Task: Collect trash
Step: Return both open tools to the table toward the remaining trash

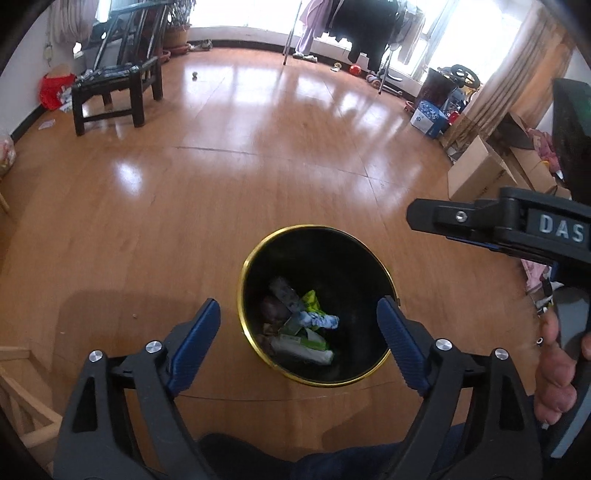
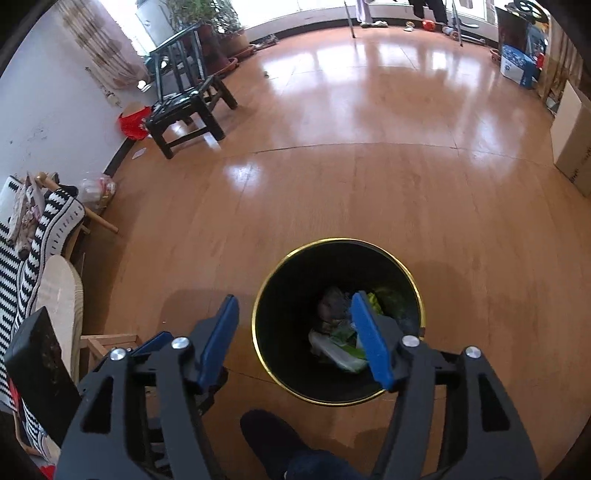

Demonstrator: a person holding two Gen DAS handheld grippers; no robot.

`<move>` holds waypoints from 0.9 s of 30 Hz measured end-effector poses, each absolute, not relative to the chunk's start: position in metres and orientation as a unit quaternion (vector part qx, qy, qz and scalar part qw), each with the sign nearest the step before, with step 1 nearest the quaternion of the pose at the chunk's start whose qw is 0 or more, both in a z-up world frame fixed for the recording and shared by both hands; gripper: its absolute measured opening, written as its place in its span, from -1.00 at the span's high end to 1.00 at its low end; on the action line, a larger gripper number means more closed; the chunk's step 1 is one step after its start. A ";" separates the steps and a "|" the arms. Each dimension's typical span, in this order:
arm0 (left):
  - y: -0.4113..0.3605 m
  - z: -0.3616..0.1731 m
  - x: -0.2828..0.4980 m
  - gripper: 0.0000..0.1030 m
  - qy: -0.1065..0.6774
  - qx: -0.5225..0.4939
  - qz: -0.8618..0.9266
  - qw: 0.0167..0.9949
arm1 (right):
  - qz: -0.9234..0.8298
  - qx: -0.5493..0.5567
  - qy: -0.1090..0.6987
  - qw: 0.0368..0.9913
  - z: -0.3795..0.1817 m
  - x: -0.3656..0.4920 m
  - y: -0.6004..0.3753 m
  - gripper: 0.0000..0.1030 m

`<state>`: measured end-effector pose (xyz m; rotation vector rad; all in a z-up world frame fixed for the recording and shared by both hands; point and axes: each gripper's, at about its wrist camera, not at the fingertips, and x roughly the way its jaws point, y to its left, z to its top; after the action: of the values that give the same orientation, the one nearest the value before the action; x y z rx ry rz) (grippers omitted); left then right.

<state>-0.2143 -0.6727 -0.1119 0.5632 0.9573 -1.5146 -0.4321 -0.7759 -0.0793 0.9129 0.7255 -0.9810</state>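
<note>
A black trash bin with a gold rim (image 1: 242, 280) stands on the wooden floor, and it also shows in the right wrist view (image 2: 258, 302). Crumpled trash (image 1: 301, 325) lies at its bottom: white, green and blue wrappers, which also show in the right wrist view (image 2: 334, 334). My left gripper (image 1: 297, 306) is open and empty above the bin. My right gripper (image 2: 293, 304) is open and empty above the bin's left rim. The right gripper's body (image 1: 498, 225) shows in the left wrist view at the right.
A dark wooden chair (image 1: 114, 88) stands at the far left with a red bag (image 1: 53, 90) beside it. Cardboard boxes (image 1: 480, 170) line the right side. A striped cushion on a wooden seat (image 2: 40, 236) is at the left. A clothes rack (image 1: 354, 33) stands by the window.
</note>
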 end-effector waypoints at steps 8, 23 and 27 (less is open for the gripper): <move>-0.610 -0.052 -0.149 -0.76 0.375 0.221 -0.602 0.669 | -0.379 0.369 0.333 0.781 -0.050 -0.368 -0.750 -0.47; -0.346 0.025 0.021 -0.80 0.363 0.132 -0.358 0.850 | -0.137 0.196 0.369 0.898 0.022 -0.165 -0.578 -0.63; -0.277 0.032 0.040 -0.80 0.365 0.111 -0.297 0.875 | -0.071 0.179 0.376 0.907 0.030 -0.115 -0.526 -0.63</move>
<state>0.0400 -0.2772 0.0321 0.2312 0.7622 -0.6199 -0.1149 -0.5262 0.0303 0.3694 0.7755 -0.1456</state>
